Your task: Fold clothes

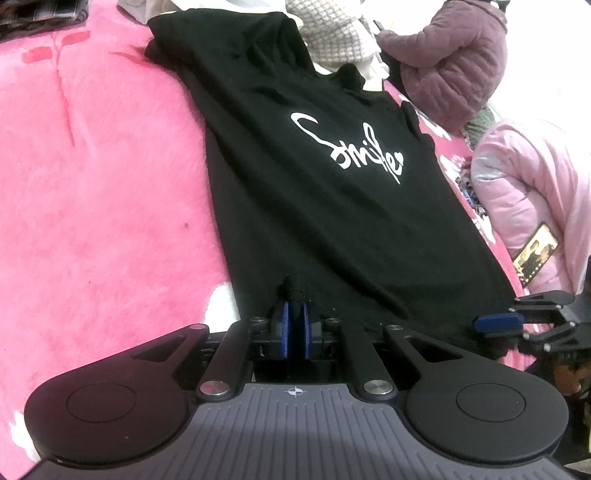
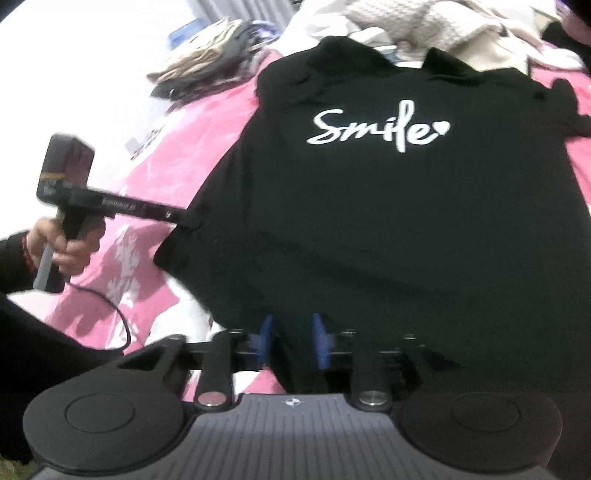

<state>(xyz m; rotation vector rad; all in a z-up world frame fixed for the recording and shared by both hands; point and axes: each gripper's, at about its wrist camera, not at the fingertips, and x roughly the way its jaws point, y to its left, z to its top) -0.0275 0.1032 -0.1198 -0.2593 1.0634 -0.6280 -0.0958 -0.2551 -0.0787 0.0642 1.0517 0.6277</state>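
Note:
A black T-shirt (image 1: 332,221) with a white "Smile" print lies flat on a pink fleece blanket (image 1: 92,184), its hem nearest me. My left gripper (image 1: 294,317) is shut on a pinch of that hem at the shirt's left corner. In the right wrist view the same T-shirt (image 2: 369,221) fills the middle. My right gripper (image 2: 292,339) stands open at the hem, its blue pads apart with black cloth lying loose between them. The left gripper (image 2: 184,219) shows at the shirt's left edge, held by a hand (image 2: 70,243). The right gripper (image 1: 498,321) shows in the left wrist view too.
Two people sit at the bed's right side, one in a mauve padded jacket (image 1: 454,62), one in a pink jacket (image 1: 535,192) holding a phone (image 1: 535,254). Heaps of clothes (image 2: 406,22) lie beyond the collar, more folded cloth (image 2: 207,70) at the far left. A cable (image 2: 118,314) trails from the left hand.

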